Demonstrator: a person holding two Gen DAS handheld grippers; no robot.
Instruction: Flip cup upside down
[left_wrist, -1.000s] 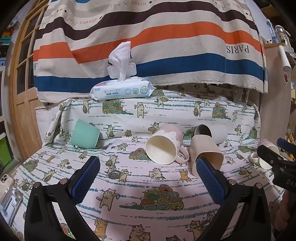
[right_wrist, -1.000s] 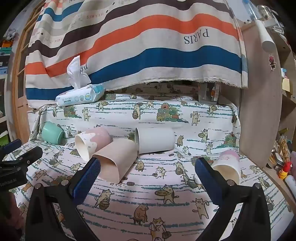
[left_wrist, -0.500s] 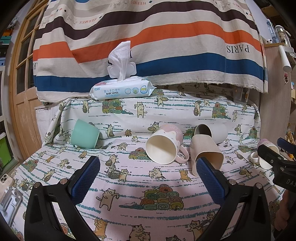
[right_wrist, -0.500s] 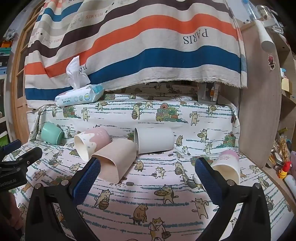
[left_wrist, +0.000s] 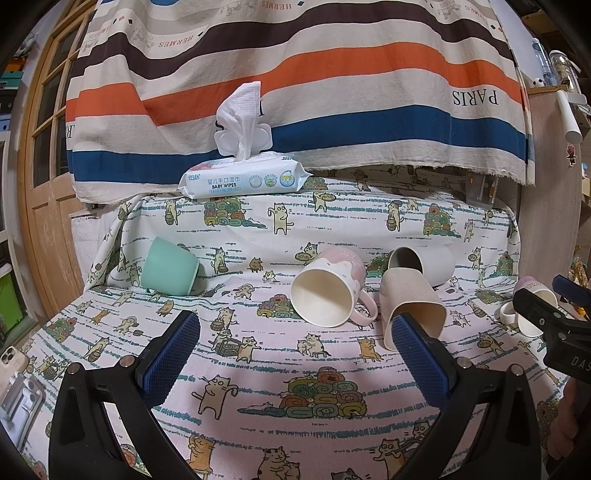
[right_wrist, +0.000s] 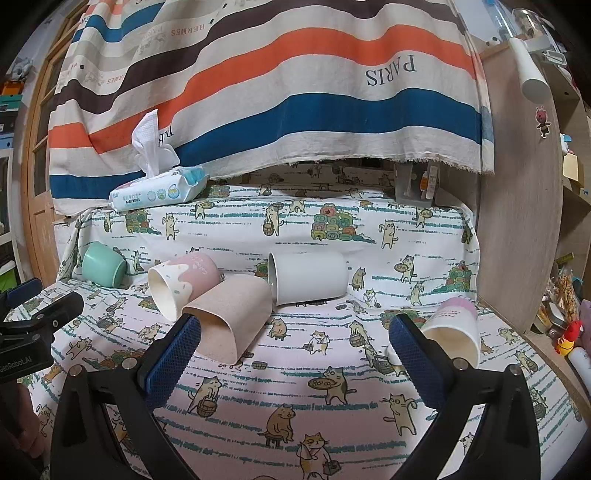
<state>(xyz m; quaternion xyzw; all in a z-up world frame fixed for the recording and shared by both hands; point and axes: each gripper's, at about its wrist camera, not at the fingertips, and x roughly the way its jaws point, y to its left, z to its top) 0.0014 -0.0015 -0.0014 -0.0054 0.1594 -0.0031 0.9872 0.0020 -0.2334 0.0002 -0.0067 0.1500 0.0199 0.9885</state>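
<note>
Several cups lie on their sides on the cat-print cloth. A pink and white mug (left_wrist: 328, 288) (right_wrist: 183, 286) lies with its mouth toward me. A beige cup (left_wrist: 410, 306) (right_wrist: 229, 317) lies beside it, and a white cup (left_wrist: 424, 264) (right_wrist: 308, 277) behind. A mint cup (left_wrist: 170, 267) (right_wrist: 103, 264) lies at the left. A pink-topped white mug (right_wrist: 454, 328) (left_wrist: 533, 306) lies at the right. My left gripper (left_wrist: 295, 350) is open and empty, short of the cups. My right gripper (right_wrist: 293, 350) is open and empty too.
A baby wipes pack (left_wrist: 243, 177) (right_wrist: 159, 190) sits on the raised back ledge under a striped hanging cloth (left_wrist: 295, 92). A wooden panel (right_wrist: 517, 203) bounds the right side. A phone (left_wrist: 13, 363) lies at the left edge.
</note>
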